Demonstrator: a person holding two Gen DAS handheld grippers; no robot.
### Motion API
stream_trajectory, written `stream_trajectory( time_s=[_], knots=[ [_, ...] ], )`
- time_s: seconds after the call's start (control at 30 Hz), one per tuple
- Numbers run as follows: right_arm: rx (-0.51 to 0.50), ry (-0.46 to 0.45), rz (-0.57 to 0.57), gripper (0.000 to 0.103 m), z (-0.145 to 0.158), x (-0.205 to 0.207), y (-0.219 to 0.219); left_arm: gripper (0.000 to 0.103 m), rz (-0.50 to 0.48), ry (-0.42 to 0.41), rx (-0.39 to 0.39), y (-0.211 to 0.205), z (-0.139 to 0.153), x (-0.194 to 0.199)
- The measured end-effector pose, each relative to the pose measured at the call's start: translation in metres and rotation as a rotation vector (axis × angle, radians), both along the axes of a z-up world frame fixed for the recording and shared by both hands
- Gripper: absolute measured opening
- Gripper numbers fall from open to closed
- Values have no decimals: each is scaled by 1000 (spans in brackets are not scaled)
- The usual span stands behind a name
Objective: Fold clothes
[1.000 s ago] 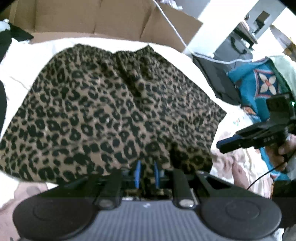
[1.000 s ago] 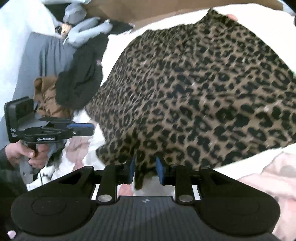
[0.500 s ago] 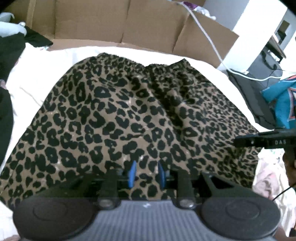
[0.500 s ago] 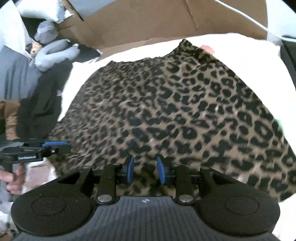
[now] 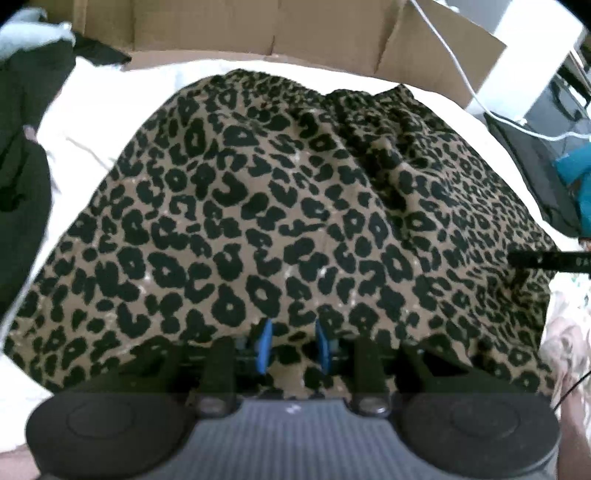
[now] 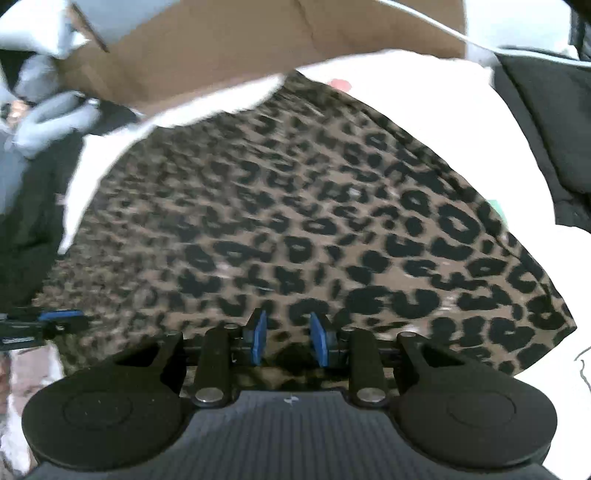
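Note:
A leopard-print garment (image 5: 280, 206) lies spread on a white sheet (image 5: 92, 122), with its gathered waistband at the far side. My left gripper (image 5: 292, 345) hangs low over the near hem. Its blue pads stand apart, and flat cloth shows in the gap with nothing pinched. In the right wrist view the same garment (image 6: 314, 229) is blurred. My right gripper (image 6: 287, 339) is over the near hem further right; its jaws are opening over the cloth and the pads do not press on it. Each view shows the other gripper's tip, the right one (image 5: 550, 260) and the left one (image 6: 48, 321).
An opened cardboard box (image 5: 295, 29) stands behind the sheet, with a white cable (image 5: 461, 66) running over it. Dark clothes (image 5: 22, 184) lie at the left. A black bag (image 5: 546, 177) and teal cloth (image 5: 580, 173) are at the right, and pinkish fabric (image 5: 565, 332) at the near right.
Both grippers came down and forward with the hem. The garment, which hung bunched from the pads, now lies flat, and both pairs of pads have spread apart off the cloth.

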State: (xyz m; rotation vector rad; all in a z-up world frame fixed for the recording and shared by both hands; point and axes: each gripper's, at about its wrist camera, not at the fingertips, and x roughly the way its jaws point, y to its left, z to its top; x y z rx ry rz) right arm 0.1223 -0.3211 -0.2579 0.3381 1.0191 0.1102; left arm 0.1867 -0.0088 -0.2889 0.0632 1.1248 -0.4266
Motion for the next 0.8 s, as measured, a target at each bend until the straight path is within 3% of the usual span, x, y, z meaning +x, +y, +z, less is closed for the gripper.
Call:
stream_trajectory(
  time_s=[0.23,0.4,0.8],
  knots=[
    [-40,28,137,37,-11,-12,32,29,-23,10,-4,-17,0,-12],
    [-63,87,129,37,-17,-17,35,29,-19,84,-11,-24,-13,-11],
    [-106,117,170,37,-19,-31,43,30,-97,142,-11,-21,-18,-36]
  ],
)
